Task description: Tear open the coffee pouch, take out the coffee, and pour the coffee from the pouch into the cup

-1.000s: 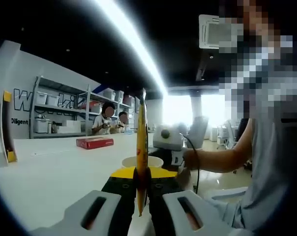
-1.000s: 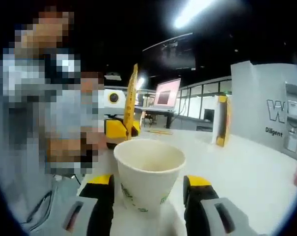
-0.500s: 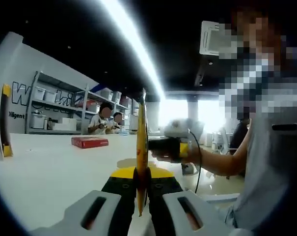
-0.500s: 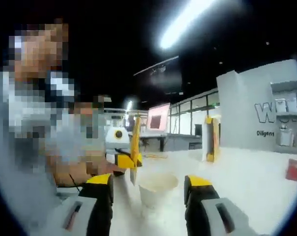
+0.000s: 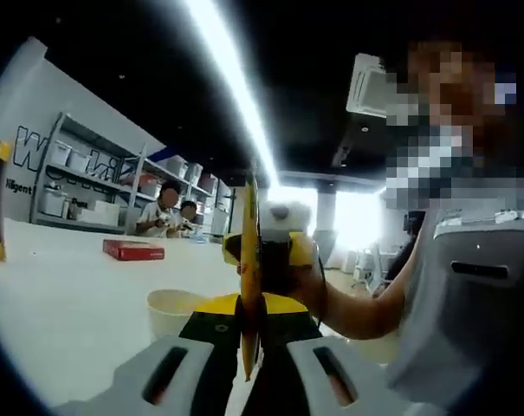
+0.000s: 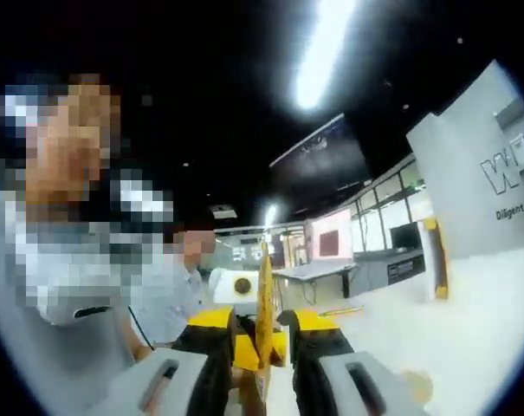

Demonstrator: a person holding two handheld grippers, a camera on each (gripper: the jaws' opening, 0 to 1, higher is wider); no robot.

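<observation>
Coffee pouch (image 5: 249, 260) pinched edge-on between both sets of jaws, ready for the tear.

In the left gripper view my left gripper (image 5: 249, 364) has its jaws clamped on the pouch's lower edge, holding the yellow sachet upright above the white tabletop (image 5: 62, 286), and the right gripper (image 5: 270, 256) has come in onto its upper part. In the right gripper view my right gripper's (image 6: 260, 364) jaws look closed on the same pouch (image 6: 264, 299), though how firm that bite is I cannot tell. The paper cup (image 5: 177, 308) stands on the tabletop just left of the pouch. To tear cleanly, I judge I should keep both grips tight, twist the two in opposite directions across the thin edge, and stay upright near the cup so nothing spills.
</observation>
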